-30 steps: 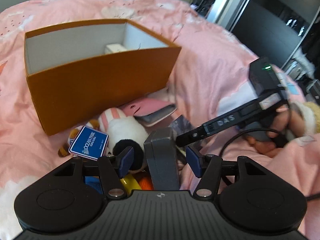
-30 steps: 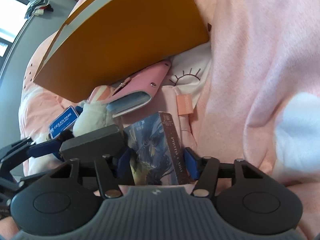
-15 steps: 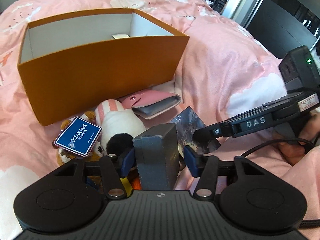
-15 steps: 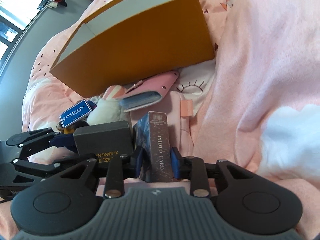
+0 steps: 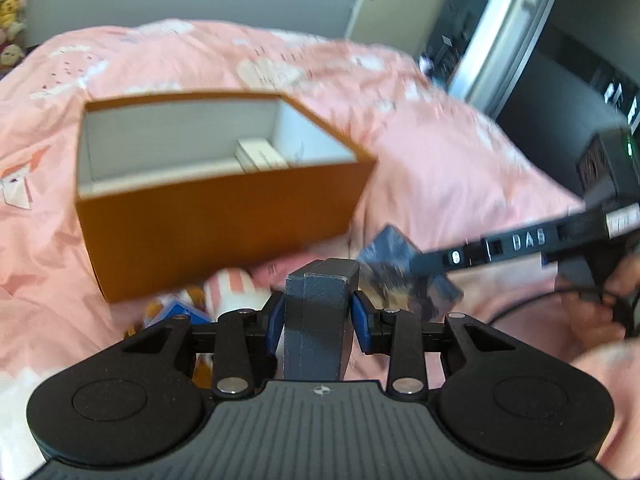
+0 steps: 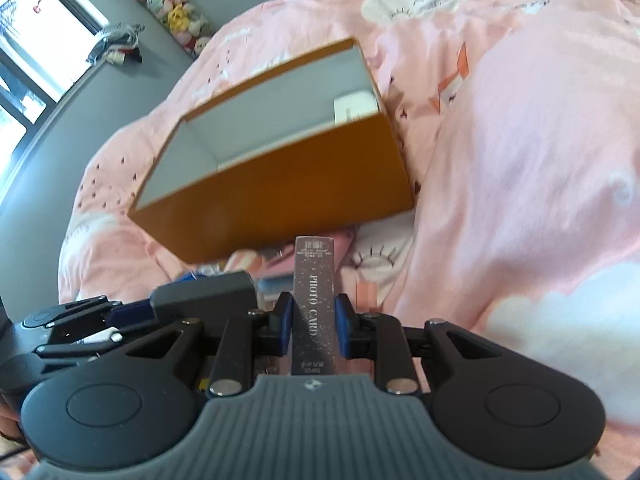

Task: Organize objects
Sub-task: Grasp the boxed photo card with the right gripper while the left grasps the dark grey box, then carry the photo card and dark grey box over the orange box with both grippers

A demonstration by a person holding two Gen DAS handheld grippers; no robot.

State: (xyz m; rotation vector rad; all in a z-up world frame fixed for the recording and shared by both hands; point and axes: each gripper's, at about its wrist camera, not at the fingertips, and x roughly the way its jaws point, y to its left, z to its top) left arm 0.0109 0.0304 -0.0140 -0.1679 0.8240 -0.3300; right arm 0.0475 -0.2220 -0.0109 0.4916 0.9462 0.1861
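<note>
Between your left gripper's point(image 5: 318, 318) blue pads sits one dark grey box point(image 5: 320, 312), clamped upright; only your right wrist view shows its long side point(image 6: 205, 295). Your right gripper point(image 6: 314, 326) pinches one slim photo card box point(image 6: 315, 304), spine toward the lens; the left view shows its printed face point(image 5: 404, 276). Beyond both lies one orange box point(image 6: 280, 184), open, white inside, with one white item point(image 5: 260, 155) in its corner. Everything rests on a pink printed duvet point(image 6: 520, 140); grey walls and a window point(image 6: 36, 52) lie behind.
</note>
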